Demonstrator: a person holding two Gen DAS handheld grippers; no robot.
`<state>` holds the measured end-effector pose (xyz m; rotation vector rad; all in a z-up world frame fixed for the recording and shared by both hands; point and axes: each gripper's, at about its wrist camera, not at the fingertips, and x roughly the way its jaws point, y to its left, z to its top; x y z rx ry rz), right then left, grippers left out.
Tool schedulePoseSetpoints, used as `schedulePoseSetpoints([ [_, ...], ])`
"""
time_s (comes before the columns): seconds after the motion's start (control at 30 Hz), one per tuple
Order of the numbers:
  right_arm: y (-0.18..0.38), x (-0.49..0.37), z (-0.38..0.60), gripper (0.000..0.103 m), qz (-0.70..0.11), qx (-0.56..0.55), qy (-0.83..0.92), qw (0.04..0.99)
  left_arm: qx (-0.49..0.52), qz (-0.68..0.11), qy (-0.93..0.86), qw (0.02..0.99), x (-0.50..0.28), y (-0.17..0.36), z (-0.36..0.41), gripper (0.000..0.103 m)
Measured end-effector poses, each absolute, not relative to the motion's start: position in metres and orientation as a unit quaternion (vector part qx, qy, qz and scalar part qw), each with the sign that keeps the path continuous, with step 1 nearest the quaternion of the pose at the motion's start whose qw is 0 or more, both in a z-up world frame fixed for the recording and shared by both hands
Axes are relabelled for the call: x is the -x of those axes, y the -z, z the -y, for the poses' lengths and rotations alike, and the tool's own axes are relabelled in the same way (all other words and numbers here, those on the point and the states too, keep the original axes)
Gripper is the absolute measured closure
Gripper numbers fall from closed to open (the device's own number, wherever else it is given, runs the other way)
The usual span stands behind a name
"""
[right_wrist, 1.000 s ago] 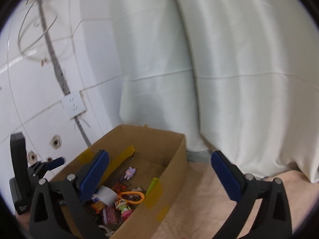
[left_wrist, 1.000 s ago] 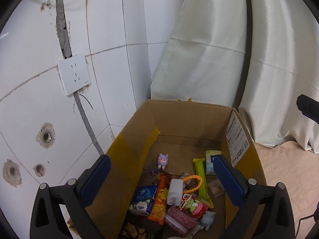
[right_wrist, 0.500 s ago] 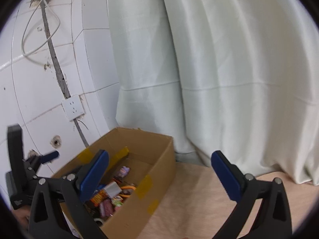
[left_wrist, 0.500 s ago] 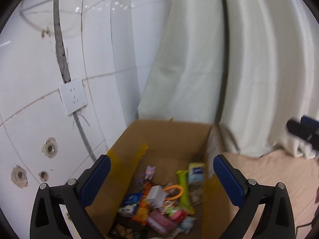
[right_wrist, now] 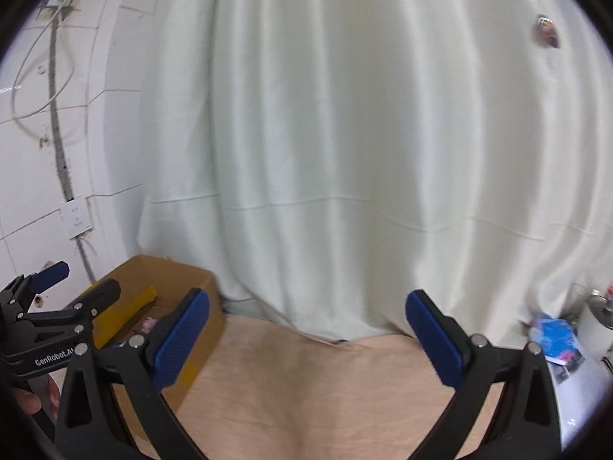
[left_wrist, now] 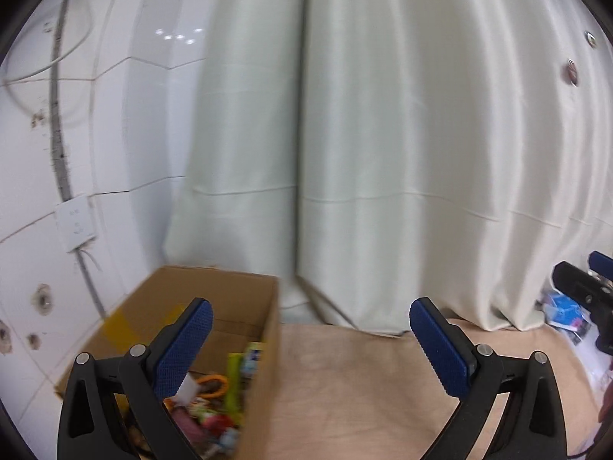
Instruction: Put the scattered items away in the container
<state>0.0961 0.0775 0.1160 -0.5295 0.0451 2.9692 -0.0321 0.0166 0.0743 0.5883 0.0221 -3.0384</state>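
An open cardboard box [left_wrist: 264, 349] stands at the lower left on a beige table, holding several small items: a green wrapper [left_wrist: 234, 379], an orange ring [left_wrist: 214, 385] and other packets. It also shows in the right wrist view [right_wrist: 168, 280]. My left gripper [left_wrist: 311, 345] is open and empty, raised to the right of the box; it shows at the left edge of the right wrist view [right_wrist: 57, 306]. My right gripper [right_wrist: 306, 335] is open and empty above the bare table; part of it shows at the right edge of the left wrist view [left_wrist: 586, 291].
A white curtain [left_wrist: 383, 134] hangs behind the table. A tiled wall with a socket [left_wrist: 74, 228] is at the left. Blue printed packets [right_wrist: 555, 339] and a white container lie at the far right. The beige tabletop [right_wrist: 325, 375] stretches between.
Both grippers have lifted and swung right, away from the box. The box slid toward the lower left in both views, and more curtain and table show.
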Motion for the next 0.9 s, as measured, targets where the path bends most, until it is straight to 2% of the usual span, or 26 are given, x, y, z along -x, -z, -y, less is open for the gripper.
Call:
schedulePoseSetpoints([
  [0.17,-0.103,-0.125,-0.122,0.0,-0.022,0.19,-0.975,0.111,-0.206,-0.02,0.978,-0.013,0.032,-0.061,-0.054,0.0],
  [0.43,-0.054,-0.142,-0.163,0.0,-0.048,0.234,-0.961,0.141,-0.226,0.004,0.974,-0.028,0.029,-0.03,-0.079,0.0],
  [0.63,-0.012,-0.143,-0.169,0.0,-0.069,0.267,-0.95,0.145,-0.23,0.031,0.973,-0.01,0.022,-0.003,-0.081,0.0],
  [0.9,0.019,-0.147,-0.151,0.0,-0.056,0.276,-0.95,0.137,-0.251,0.023,0.968,0.005,0.014,0.028,-0.071,0.0],
])
